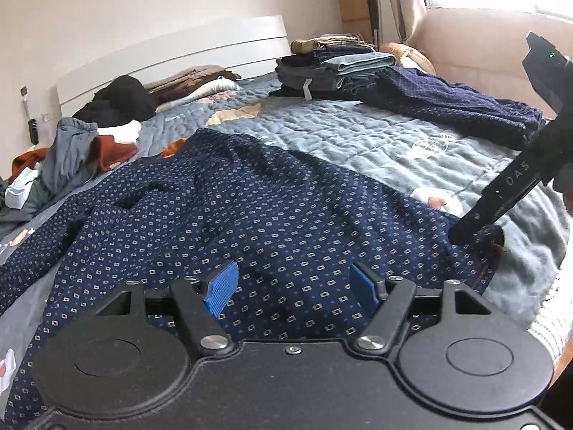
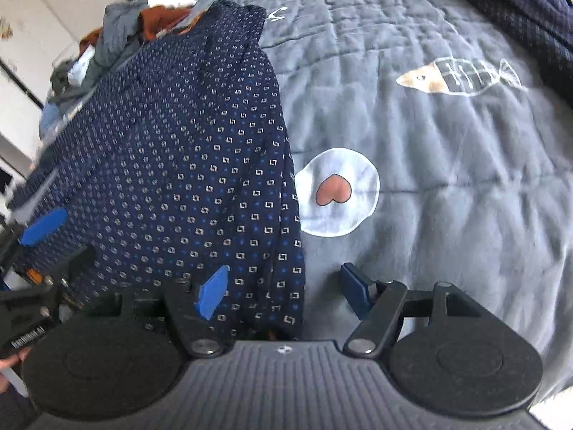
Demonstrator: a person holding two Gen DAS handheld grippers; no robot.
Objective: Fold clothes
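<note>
Both released, the left claw (image 1: 293, 288) hovers over the patterned navy garment (image 1: 250, 193) at lower centre while the right claw (image 2: 283, 292) straddles its edge, likely seeking corners for folding on the bed (image 2: 429, 179).

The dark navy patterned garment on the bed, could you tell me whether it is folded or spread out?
Spread out, not folded: the dark navy patterned garment lies rumpled across the grey quilt.

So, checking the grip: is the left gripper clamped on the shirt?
No, the left gripper stands open above the shirt, its blue pads apart and pinching no cloth.
</note>
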